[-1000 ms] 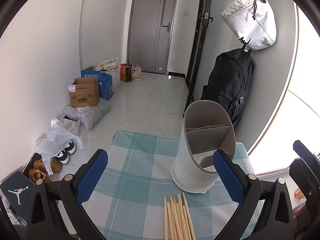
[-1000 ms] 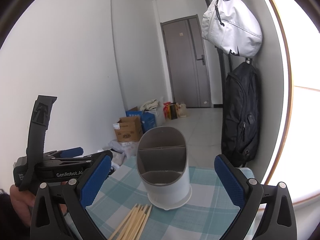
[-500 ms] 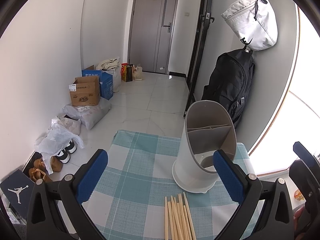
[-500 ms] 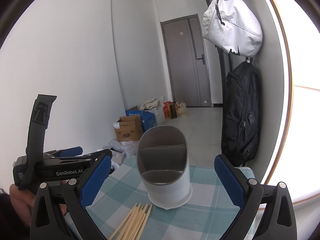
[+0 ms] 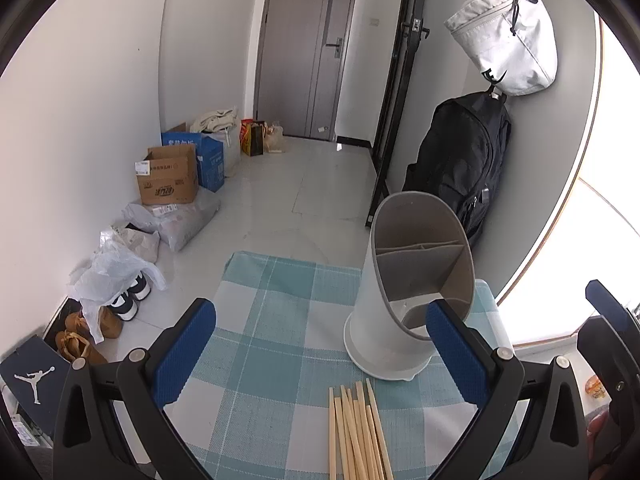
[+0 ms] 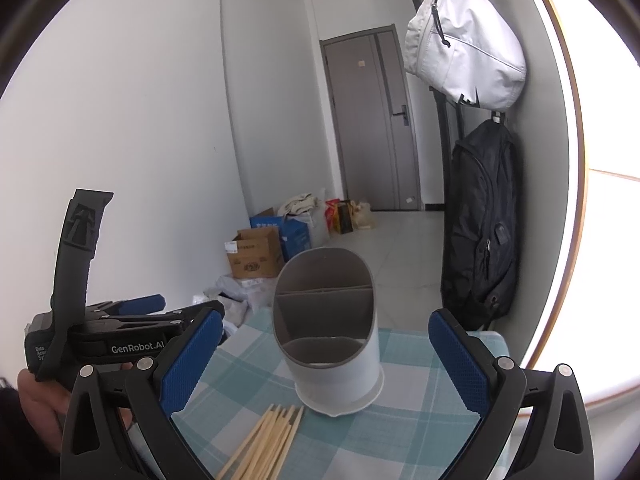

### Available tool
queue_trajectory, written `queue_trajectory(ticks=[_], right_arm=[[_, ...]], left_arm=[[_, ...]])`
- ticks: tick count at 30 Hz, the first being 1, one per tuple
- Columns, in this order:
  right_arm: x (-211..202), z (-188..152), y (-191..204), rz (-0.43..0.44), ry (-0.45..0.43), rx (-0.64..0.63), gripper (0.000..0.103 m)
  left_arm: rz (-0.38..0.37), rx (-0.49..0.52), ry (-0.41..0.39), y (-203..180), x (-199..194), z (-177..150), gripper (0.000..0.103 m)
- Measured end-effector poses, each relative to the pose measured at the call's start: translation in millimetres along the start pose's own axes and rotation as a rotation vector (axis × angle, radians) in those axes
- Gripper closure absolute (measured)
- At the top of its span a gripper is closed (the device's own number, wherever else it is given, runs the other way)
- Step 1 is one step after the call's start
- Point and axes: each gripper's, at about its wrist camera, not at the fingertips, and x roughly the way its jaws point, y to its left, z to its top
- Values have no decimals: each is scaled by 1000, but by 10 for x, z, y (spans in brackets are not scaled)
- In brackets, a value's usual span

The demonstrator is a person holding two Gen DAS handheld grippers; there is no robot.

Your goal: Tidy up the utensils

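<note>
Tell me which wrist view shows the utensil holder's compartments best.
The right wrist view: the utensil holder faces it squarely, showing its dividers and empty front compartment unobstructed. In the left wrist view the holder appears sideways, its lower opening partly behind a blue finger pad.

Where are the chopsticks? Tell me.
The chopsticks lie bundled on the checked cloth, just in front of the white holder, between both open grippers.

I am seeing the checked teal-and-white cloth-covered tabletop (image 5: 280, 320) lying bare to the left of the tall white plastic utensil holder with grey dividers (image 5: 404, 300), giving open passage there. The bundle of pale wooden chopsticks (image 5: 356, 436) is lying just in front of the holder. The holder's top is standing open.
</note>
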Motion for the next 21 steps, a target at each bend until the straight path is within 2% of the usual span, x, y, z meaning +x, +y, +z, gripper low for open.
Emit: queue_trajectory(ticks=[5, 10, 15, 21], right_arm=[[76, -5, -23, -17, 37, 10, 0], [163, -8, -105, -44, 71, 40, 0], [242, -10, -201, -35, 109, 100, 0], [303, -17, -193, -21, 133, 105, 0]], left_arm=[[11, 12, 84, 64, 136, -59, 1], [35, 43, 242, 174, 343, -246, 1], [67, 87, 420, 228, 591, -488, 1], [78, 155, 547, 149, 698, -647, 1]])
